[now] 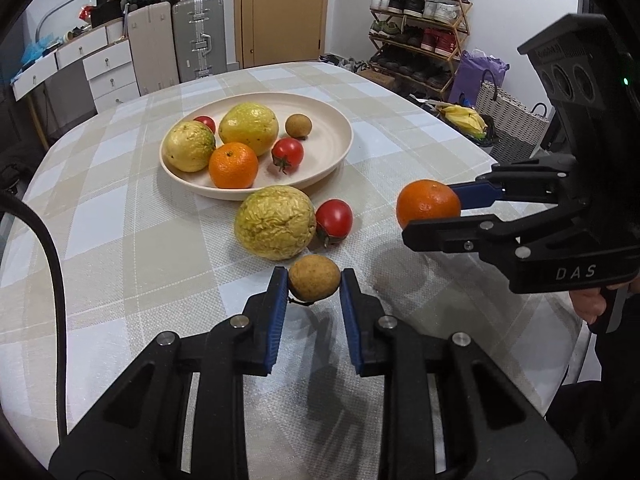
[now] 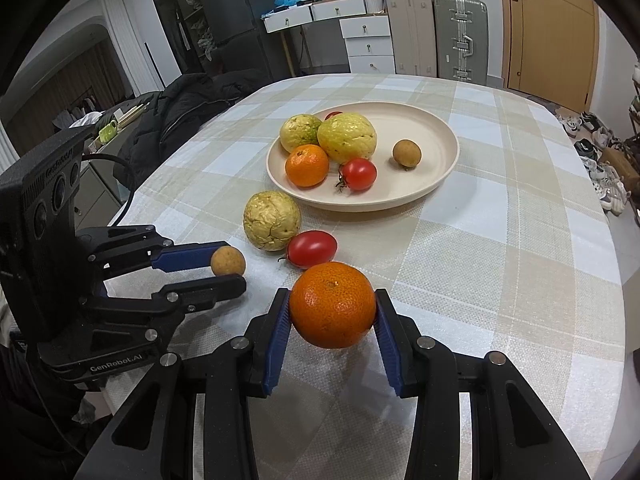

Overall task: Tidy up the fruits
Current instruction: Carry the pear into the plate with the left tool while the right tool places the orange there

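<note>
Plate (image 1: 336,120) sits mid-table (image 1: 400,128); checked cloth bare toward the far edge and to its right. Left gripper (image 1: 314,282) clamps a longan (image 1: 314,283) just above the cloth; right gripper (image 2: 332,306) clamps an orange (image 2: 332,305), also lifted.

Loose beside the plate's near rim: one wrinkled yellow fruit (image 1: 275,222), one tomato (image 1: 334,218), touching.

On the plate — two yellow fruits, one orange, one longan, two tomatoes; the rear tomato (image 1: 206,122) is mostly hidden behind the yellow fruits.

Wooden door (image 1: 282,8), suitcases (image 1: 198,38), shoe rack (image 1: 420,28).
</note>
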